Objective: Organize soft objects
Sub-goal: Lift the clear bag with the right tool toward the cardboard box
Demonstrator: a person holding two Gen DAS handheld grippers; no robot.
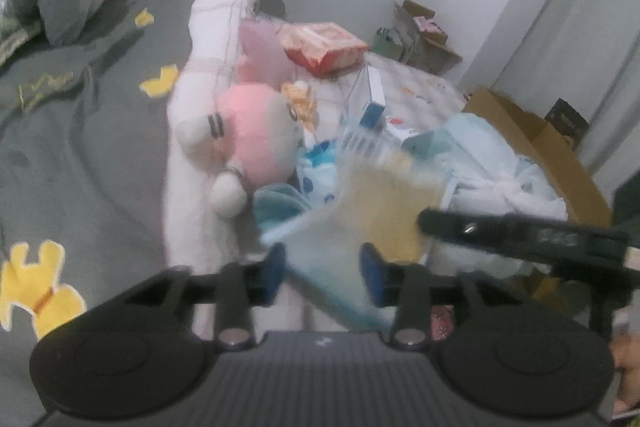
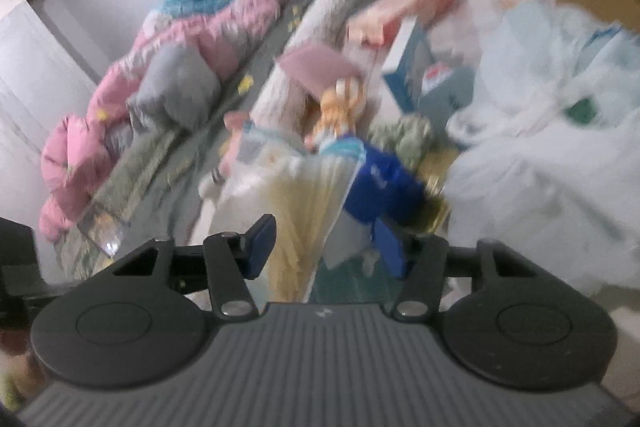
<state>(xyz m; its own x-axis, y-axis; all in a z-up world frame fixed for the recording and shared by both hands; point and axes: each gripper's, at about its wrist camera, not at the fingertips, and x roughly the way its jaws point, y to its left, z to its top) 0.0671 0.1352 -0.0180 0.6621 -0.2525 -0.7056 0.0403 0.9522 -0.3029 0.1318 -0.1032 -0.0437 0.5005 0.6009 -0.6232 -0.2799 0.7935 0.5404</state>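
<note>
1. Most of the job looks undone to me: pink plush, boxes and pale blue cloth lie jumbled beside the bed.
2. Clear packet with yellowish contents hangs over that heap, between both grippers.
3. Left gripper: jaws apart, packet between, pads not pressing.
4. Right gripper: jaws apart around the packet; too blurred to confirm any grip.

Two close wrist views, angled down, sharing bedside clutter
</note>
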